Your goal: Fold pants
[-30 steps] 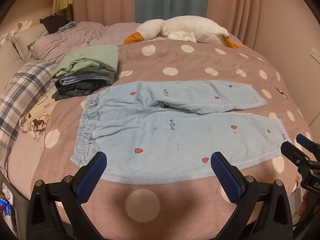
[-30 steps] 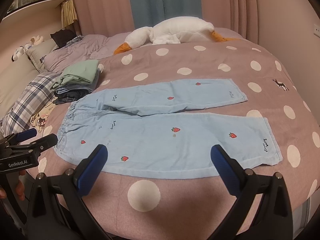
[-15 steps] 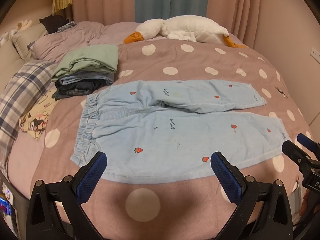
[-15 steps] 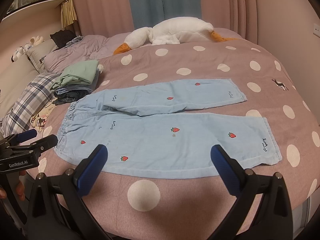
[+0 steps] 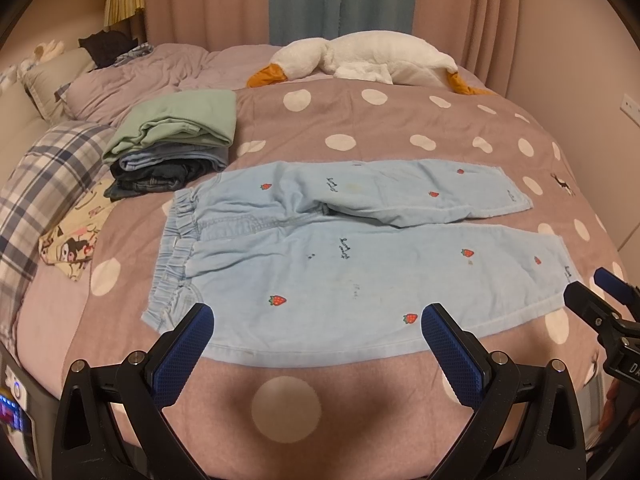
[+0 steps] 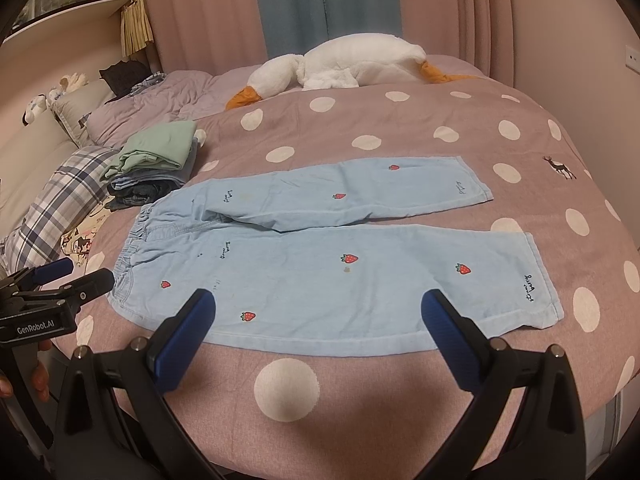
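Observation:
Light blue pants [image 5: 360, 248] [image 6: 320, 248] with small strawberry prints lie flat on the dotted bedspread, waistband to the left, both legs stretched to the right. My left gripper [image 5: 316, 344] hovers open above the near edge of the front leg, nothing between its blue pads. My right gripper [image 6: 320, 328] is also open, above the same near edge. In the left wrist view the right gripper's tip [image 5: 600, 300] shows by the leg hem. From the right wrist camera, the left gripper's tip [image 6: 72, 280] appears beside the waistband.
A stack of folded clothes [image 5: 172, 148] sits at the back left, next to a plaid pillow [image 5: 36, 188] and a cartoon-print cloth [image 5: 72, 244]. A white goose plush [image 5: 360, 56] lies at the far side. The bed edge [image 6: 612, 408] drops off at the right.
Both grippers have drifted very slightly; the pants have not moved and both stay open.

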### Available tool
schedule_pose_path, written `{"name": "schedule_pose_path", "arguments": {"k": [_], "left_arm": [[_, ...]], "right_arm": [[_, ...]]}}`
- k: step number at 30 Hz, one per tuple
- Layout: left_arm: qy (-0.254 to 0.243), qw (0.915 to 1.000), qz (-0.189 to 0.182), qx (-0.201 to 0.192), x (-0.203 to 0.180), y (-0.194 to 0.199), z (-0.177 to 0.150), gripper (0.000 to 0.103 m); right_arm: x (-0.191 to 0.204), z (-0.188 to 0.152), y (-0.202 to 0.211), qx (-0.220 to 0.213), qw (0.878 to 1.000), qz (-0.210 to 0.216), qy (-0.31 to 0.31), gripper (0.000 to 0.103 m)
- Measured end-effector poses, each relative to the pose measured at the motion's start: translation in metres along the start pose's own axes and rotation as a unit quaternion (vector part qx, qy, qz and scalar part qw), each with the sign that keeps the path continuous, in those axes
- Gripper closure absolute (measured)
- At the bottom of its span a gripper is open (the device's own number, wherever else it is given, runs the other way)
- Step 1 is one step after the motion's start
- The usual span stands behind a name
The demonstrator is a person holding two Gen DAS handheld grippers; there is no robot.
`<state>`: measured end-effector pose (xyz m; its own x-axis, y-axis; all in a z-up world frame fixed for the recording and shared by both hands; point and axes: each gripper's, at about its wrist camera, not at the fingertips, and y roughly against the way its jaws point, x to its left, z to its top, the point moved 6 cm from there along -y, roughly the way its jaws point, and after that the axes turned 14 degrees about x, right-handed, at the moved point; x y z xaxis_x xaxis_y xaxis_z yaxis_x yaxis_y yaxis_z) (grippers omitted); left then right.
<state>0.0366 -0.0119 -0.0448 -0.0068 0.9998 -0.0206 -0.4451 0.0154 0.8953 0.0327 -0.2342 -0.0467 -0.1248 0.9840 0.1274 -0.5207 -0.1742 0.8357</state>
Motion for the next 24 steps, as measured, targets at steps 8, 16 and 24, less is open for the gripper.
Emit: {"name": "schedule_pose_path", "arguments": {"k": [8,16,24], "left_arm": [[-0.001,1.0,0.0,0.0,-0.0004,0.0001,-0.0008,0.0],[0.0,1.0,0.002,0.0,-0.0001,0.0004,-0.0006,0.0],[0.002,0.9999,0.013,0.002,0.0011,0.0002,-0.001,0.0]], "right_arm": [[-0.0034,-0.0003,0.0009,0.001,1.0,0.0,-0.002,0.0],[-0.0039,-0.0001,0.0013,0.002,1.0,-0.001,-0.002,0.0],[-0.0047,0.0002,0.0015,0.002,1.0,0.0,-0.002,0.0]]}}
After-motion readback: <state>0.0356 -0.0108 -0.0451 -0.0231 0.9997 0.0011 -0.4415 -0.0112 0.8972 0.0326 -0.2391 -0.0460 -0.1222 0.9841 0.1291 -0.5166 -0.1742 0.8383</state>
